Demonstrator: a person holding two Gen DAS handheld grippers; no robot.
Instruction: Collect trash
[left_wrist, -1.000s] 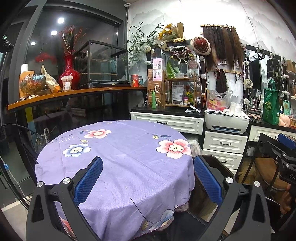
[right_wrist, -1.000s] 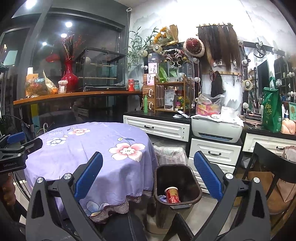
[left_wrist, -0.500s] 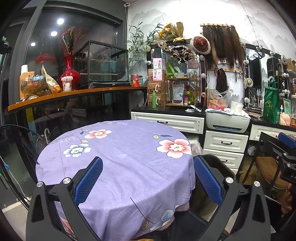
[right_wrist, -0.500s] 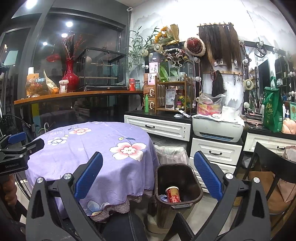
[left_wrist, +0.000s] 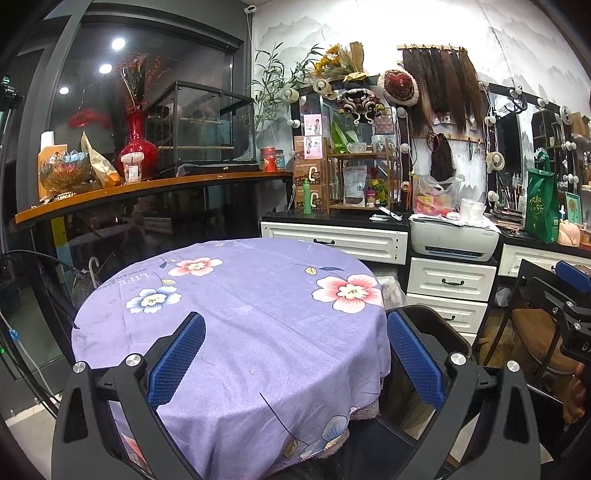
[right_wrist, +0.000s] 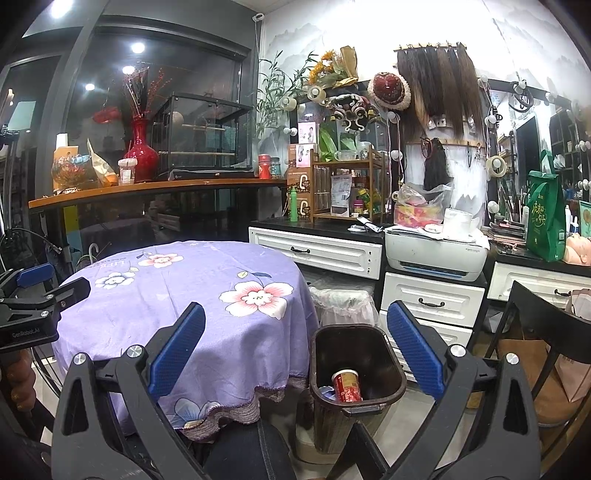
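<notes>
A dark brown trash bin (right_wrist: 384, 397) stands on the floor right of the round table (right_wrist: 177, 295), which wears a purple flowered cloth. Inside the bin lies a red can (right_wrist: 346, 386) with some bluish scrap beside it. My right gripper (right_wrist: 295, 354) hangs open above the table edge and bin, nothing between its blue pads. My left gripper (left_wrist: 295, 363) is open over the near side of the table (left_wrist: 240, 314), holding nothing. The bin's rim (left_wrist: 428, 321) shows behind its right finger. Each gripper appears at the edge of the other's view.
White drawers (right_wrist: 432, 302) with a printer (right_wrist: 436, 251) on top line the back wall. A second bin lined with a clear bag (right_wrist: 343, 302) sits behind the brown one. A dark chair (right_wrist: 546, 332) stands at the right. A wooden shelf (left_wrist: 147, 188) carries a red vase.
Both grippers have stayed open and almost still; the views have shifted only very slightly.
</notes>
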